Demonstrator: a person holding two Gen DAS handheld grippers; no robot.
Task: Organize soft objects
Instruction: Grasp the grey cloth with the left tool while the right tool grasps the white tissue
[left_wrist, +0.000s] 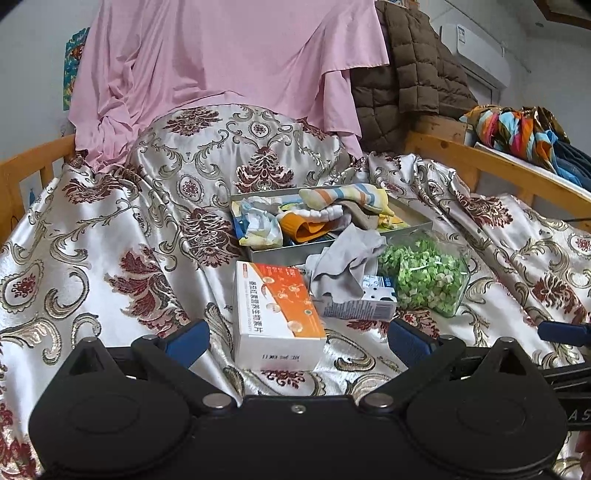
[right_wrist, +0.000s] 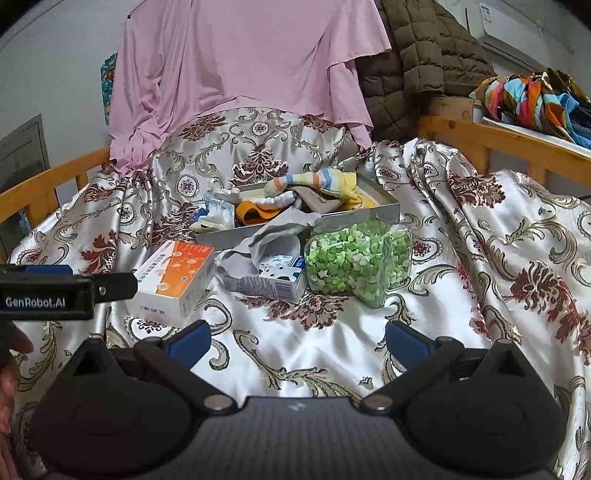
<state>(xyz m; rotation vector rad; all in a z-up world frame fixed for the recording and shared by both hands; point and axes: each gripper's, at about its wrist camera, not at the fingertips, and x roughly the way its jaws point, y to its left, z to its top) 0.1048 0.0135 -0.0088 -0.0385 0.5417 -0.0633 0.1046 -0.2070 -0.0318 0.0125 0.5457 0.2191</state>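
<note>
- Left gripper (left_wrist: 297, 338) spread wide, holding nothing; right gripper (right_wrist: 297, 338) likewise wide and empty
- Grey cloth (left_wrist: 347, 264) ahead, slightly right of left gripper, draped over tin tray (left_wrist: 406, 227) rim onto blue carton (left_wrist: 369, 301); long axis running away; probably nearer the left
- Floral satin cover (left_wrist: 110, 258) on wooden-railed bed (left_wrist: 480, 162); pink sheet (left_wrist: 221, 66) behind

right tool (right_wrist: 297, 341) wide open, empty, 6 o'clock | grey crumpled sock (right_wrist: 266, 240) over shallow grey tray's (right_wrist: 373, 212) near edge, 12 o'clock | left tool (right_wrist: 110, 286) 9 o'clock
</note>
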